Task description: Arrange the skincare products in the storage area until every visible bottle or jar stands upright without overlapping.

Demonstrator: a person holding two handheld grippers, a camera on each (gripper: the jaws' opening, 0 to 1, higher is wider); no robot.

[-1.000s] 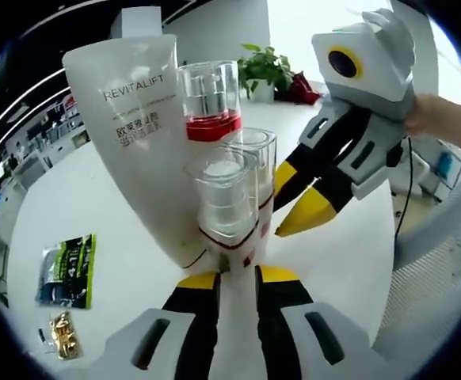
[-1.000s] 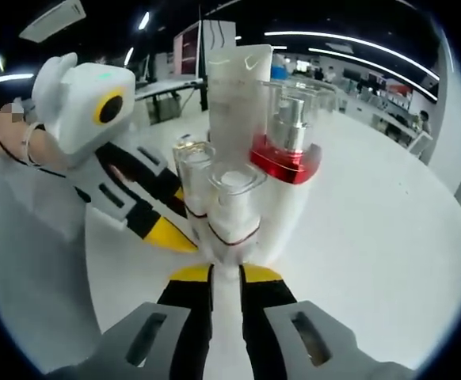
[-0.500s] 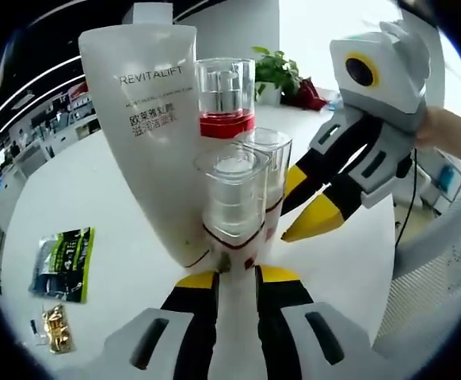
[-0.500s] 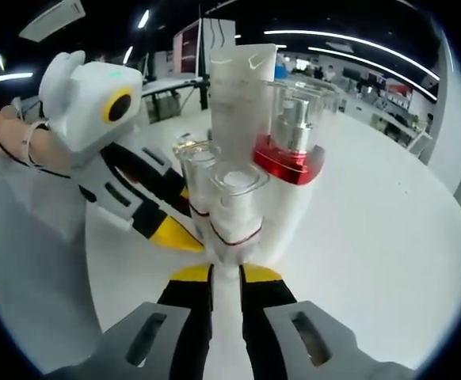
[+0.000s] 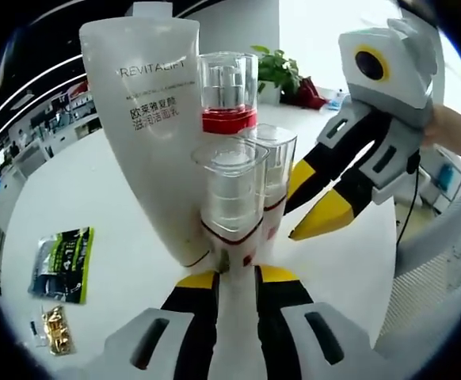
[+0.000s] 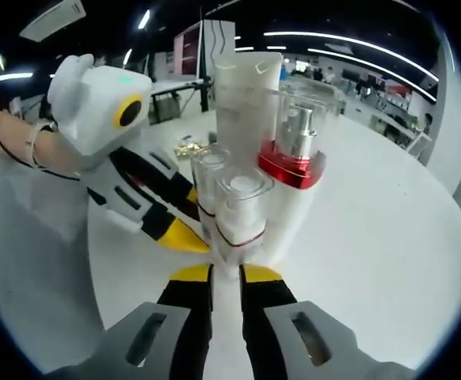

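Four skincare products stand bunched at the centre of both views on a white table. In the left gripper view a tall white REVITALIFT tube rises in the upper left, upright on its cap. Beside it, right of centre at the top, is a red-collared pump bottle under a clear cap. Two small clear-capped bottles stand in front: the nearer one and the second one just behind it to the right. All four look upright, but they sit touching or nearly so.

The left gripper has its jaws nearly pressed together at bottom centre, tips right at the base of the nearer small bottle and apparently pinching nothing. The right gripper likewise shows its jaws close together and empty, with a thin gap, just below a small bottle. It also enters the left gripper view from the right, its yellow tips near the second bottle.

The risk is a chain topple. The tube balances on a narrow cap and looks top-heavy, so a nudge to either small bottle could push it into the tube or the pump bottle. With both grippers crowding the same cluster, one could knock what the other steadies. At lower left a green packet and a small gold packet lie well apart.
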